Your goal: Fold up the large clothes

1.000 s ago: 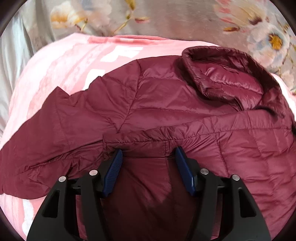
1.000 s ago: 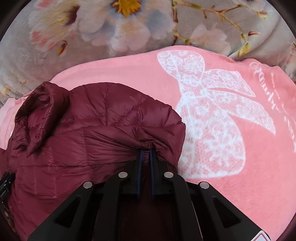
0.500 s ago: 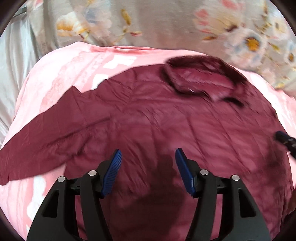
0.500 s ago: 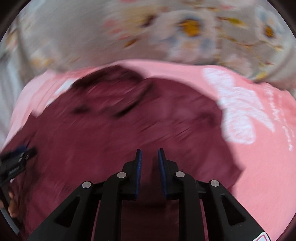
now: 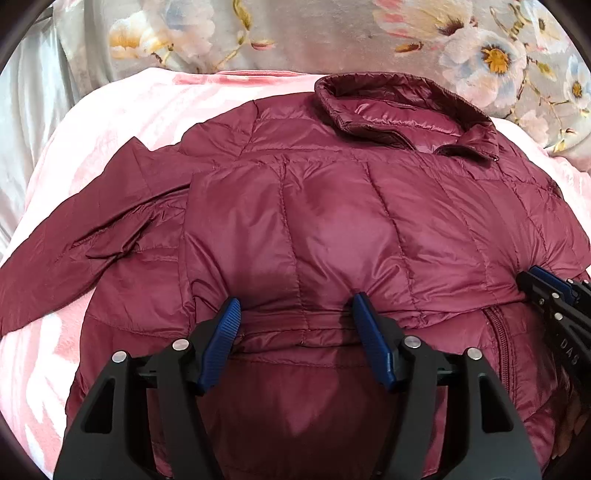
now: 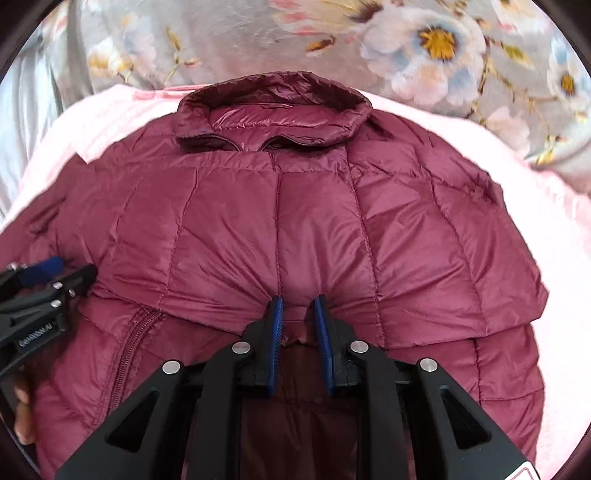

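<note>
The dark red puffy quilted jacket [image 5: 332,221] lies flat on the soft pink blanket [image 5: 122,107], its stand-up collar [image 5: 399,107] at the far end, near the grey flowery bedcover [image 5: 332,33]. The bottom part is folded up toward the collar. The jacket looks light, squashy and shiny — it will likely slip and puff back up, so the fold edge or a stitched seam is the best place to pinch.

The left gripper [image 5: 295,332] stands wide over the fold edge, pressing nothing. The right gripper [image 6: 298,332] has just been opening; its narrow gap has a bit of the fold edge in it, but it does not seem squeezed.

One sleeve [image 5: 74,236] sticks out from the collar's left side — it still needs folding in. Bare blanket shows around the jacket, so there is room to move.
</note>
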Available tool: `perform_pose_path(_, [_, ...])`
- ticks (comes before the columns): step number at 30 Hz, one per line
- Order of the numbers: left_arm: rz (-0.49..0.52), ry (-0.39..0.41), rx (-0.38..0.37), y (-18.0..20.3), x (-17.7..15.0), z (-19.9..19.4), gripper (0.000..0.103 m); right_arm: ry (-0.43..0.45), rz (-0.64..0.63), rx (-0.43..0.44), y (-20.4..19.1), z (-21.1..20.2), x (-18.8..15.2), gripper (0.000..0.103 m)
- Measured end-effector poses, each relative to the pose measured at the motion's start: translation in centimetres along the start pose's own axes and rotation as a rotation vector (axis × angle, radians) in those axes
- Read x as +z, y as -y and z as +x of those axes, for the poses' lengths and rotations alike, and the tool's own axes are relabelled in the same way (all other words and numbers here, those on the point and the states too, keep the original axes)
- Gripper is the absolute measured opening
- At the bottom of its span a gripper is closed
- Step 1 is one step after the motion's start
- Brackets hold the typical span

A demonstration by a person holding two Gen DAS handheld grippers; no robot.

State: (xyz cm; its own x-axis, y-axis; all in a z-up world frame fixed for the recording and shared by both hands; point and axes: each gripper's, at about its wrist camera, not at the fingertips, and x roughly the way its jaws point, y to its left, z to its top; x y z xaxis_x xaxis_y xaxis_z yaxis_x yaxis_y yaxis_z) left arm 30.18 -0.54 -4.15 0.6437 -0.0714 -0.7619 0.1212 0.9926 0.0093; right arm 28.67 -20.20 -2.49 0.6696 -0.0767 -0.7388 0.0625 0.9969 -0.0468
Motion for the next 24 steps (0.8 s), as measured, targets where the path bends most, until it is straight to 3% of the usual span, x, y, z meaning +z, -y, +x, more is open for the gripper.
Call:
perform_pose_path(4, [0.0,0.006,0.002,0.0,-0.1,0.0,0.062,0.004,-0.029,-0.038,-0.6,0.0,-0.1,0.02])
perform_pose_path(19, [0.005,0.016,0.017,0.1,-0.1,-0.1,0.064,0.005,-0.023,-0.044,-0.4,0.1,-0.1,0.021])
perform_pose_path(24, [-0.048,0.035,-0.034,-1.1,-0.2,-0.9,0.068,0.005,-0.009,-0.036,-0.1,0.1,0.0,0.023])
